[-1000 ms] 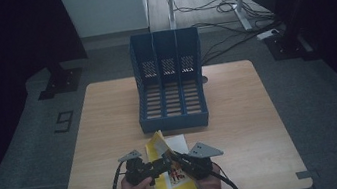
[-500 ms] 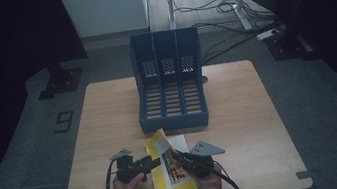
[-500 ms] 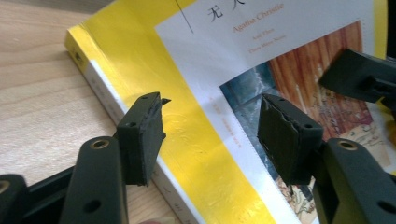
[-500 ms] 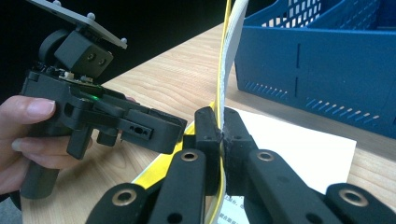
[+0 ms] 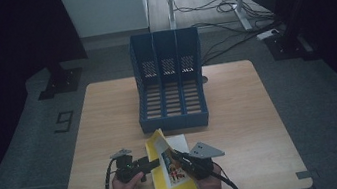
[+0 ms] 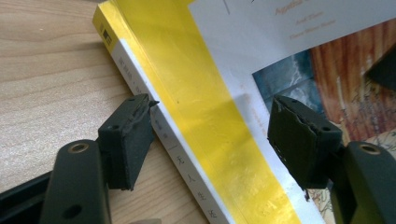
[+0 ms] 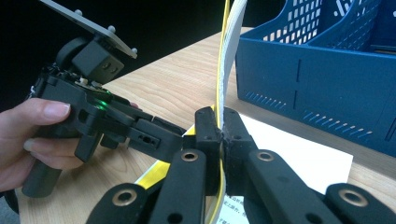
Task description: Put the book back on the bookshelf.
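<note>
A yellow-and-white paperback book [image 5: 171,175] lies near the table's front edge. My right gripper [image 5: 174,155] is shut on its front cover [image 7: 227,56], which stands lifted almost upright between the pads. My left gripper [image 5: 152,164] comes in from the left at the book's spine side. In the left gripper view its jaws have just been opening and now stand wide, with the spine and yellow cover [image 6: 196,93] running between the fingers [image 6: 133,135] and neither pad pressing on it. The left gripper [image 7: 180,136] also appears in the right gripper view, held by a hand.
A blue three-slot file rack [image 5: 169,81] stands at the table's middle, just beyond the book, its front wall [image 7: 317,84] close to the lifted cover. Wooden table [image 5: 245,113] top lies bare to the left and right. Cables trail on the floor behind.
My left gripper has drawn a little to the left from the book's edge and its jaws have spread wider. The right gripper still holds the cover up in the same place.
</note>
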The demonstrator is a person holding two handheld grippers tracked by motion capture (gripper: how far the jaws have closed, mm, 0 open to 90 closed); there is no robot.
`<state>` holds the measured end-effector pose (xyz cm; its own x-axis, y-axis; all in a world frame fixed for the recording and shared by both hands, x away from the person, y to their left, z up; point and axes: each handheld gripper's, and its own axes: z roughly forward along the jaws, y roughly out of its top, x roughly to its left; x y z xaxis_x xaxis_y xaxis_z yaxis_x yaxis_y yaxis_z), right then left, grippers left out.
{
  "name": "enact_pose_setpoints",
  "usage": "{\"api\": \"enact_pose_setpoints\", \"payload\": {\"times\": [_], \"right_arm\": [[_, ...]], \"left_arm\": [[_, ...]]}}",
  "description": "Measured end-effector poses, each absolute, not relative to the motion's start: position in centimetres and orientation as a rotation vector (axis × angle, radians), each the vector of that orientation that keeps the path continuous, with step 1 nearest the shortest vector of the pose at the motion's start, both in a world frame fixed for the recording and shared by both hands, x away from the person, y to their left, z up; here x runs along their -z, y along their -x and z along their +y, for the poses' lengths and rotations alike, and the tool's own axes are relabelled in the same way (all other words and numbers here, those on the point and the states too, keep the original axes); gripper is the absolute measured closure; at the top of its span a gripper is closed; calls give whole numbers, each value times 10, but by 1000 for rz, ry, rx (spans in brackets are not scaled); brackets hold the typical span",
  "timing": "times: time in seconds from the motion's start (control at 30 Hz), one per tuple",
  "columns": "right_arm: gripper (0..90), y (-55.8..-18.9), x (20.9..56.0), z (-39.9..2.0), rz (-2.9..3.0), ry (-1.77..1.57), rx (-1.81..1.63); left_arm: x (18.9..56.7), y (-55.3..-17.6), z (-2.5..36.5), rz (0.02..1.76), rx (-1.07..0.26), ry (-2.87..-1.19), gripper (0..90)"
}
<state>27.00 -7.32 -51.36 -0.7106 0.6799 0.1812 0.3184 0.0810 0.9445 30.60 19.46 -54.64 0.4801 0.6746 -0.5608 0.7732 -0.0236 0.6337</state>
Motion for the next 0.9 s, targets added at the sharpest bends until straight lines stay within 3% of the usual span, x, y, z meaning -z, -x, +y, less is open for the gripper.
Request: {"api": "enact_pose_setpoints", "payload": {"times": [0.9], "right_arm": [[872, -259, 495, -72, 2012, -843, -1744]], "left_arm": [[550, -306, 188, 1098, 271, -1700, 191]]}}
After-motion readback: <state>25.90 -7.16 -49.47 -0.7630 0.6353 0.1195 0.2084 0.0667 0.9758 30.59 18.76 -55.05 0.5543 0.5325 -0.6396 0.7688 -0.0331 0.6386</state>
